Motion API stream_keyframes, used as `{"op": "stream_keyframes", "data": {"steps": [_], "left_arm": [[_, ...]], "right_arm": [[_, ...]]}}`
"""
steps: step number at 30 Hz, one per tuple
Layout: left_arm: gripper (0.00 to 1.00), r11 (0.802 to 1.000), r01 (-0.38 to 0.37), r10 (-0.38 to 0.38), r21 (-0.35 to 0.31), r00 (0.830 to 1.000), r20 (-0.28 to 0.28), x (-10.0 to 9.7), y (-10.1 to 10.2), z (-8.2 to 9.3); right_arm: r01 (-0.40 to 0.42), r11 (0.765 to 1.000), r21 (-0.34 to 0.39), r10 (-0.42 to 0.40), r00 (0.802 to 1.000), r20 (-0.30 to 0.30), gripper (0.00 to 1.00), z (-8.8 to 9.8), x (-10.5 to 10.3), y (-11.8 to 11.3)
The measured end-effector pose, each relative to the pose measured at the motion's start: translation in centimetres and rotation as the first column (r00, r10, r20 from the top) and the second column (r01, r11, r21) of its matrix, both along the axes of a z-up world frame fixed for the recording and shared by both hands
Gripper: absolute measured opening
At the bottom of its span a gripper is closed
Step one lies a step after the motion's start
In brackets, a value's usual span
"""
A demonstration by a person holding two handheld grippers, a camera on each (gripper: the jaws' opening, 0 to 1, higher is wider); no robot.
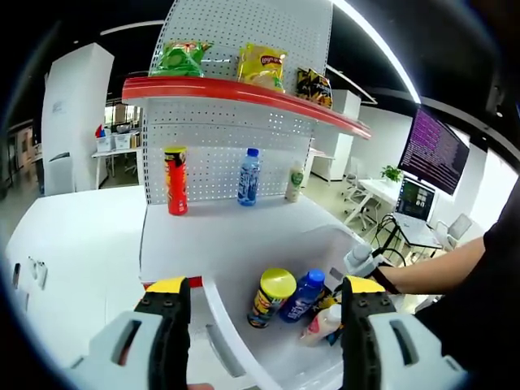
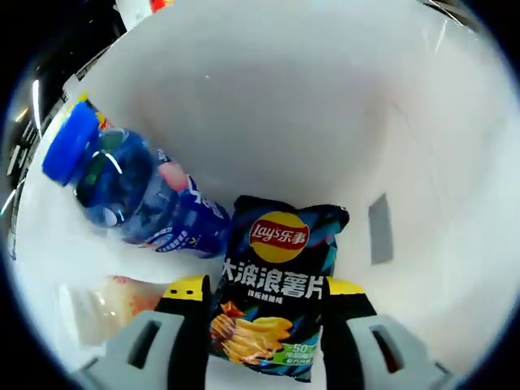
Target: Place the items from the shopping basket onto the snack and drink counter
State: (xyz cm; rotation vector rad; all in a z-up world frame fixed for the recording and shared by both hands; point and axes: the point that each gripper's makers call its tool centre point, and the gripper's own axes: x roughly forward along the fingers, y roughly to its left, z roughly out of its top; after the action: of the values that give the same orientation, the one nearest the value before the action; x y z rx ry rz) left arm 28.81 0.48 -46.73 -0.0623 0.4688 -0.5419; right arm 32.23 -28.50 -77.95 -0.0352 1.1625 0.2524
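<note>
My left gripper (image 1: pixel 264 305) hangs released above the near edge of the white counter (image 1: pixel 227 236), its yellow-tipped fingers (image 1: pixel 166 286) spread wide and holding nothing. On the counter's far side, from left to right, stand a red chip can (image 1: pixel 175 179), a blue bottle (image 1: pixel 249 176) and a small pale bottle (image 1: pixel 294 182), all against a pegboard back panel (image 1: pixel 219 146). Three snack bags (image 1: pixel 262 65) sit on the red shelf (image 1: pixel 244 93) above them.

Just beyond and to the right of my left fingers sits the white shopping basket (image 1: pixel 236 325), holding a yellow-lidded can (image 1: pixel 271 296) and a blue-capped drink bottle (image 1: pixel 302 295) side by side.

Inside the basket, my right gripper (image 2: pixel 264 288) closes on the dark Lay's chip bag (image 2: pixel 276 284), a finger at each side of the bag. Left of the bag lies the blue-capped drink bottle on its side, with a pale pink bottle (image 2: pixel 110 305) nearer, beside my left finger.
</note>
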Motion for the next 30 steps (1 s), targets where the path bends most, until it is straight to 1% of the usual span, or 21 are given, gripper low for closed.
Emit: {"op": "stream_keyframes", "data": {"steps": [7, 11, 16, 25, 27, 30], "left_arm": [[0.75, 1.000, -0.008, 0.008, 0.001, 1.000, -0.006, -0.3, 0.3, -0.3], [0.75, 1.000, -0.014, 0.014, -0.002, 1.000, -0.007, -0.5, 0.5, -0.3], [0.75, 1.000, -0.023, 0.023, -0.003, 1.000, -0.010, -0.6, 0.8, -0.4], [0.75, 0.999, -0.046, 0.046, -0.003, 0.999, -0.009, -0.8, 1.6, -0.4], [0.75, 0.999, -0.049, 0.049, -0.004, 0.999, -0.010, -0.8, 1.7, -0.4], [0.75, 0.999, -0.052, 0.052, -0.003, 0.999, -0.012, -0.9, 1.7, -0.5]], "right_arm": [[0.018, 1.000, 0.004, -0.018, 0.999, -0.031, 0.56, -1.3, -0.2, 0.2], [0.016, 1.000, -0.025, -0.017, 0.999, -0.046, 0.60, -1.9, -0.1, 0.1], [0.008, 0.998, -0.060, -0.012, 0.998, -0.066, 0.60, -2.7, 0.1, -0.3], [0.015, 0.996, -0.089, -0.025, 0.993, -0.113, 0.63, -4.2, 0.1, -0.8], [0.015, 0.994, -0.113, -0.029, 0.992, -0.126, 0.63, -4.8, -0.1, -1.2], [0.022, 0.993, -0.120, -0.040, 0.988, -0.148, 0.64, -5.5, -0.5, -1.4]]}}
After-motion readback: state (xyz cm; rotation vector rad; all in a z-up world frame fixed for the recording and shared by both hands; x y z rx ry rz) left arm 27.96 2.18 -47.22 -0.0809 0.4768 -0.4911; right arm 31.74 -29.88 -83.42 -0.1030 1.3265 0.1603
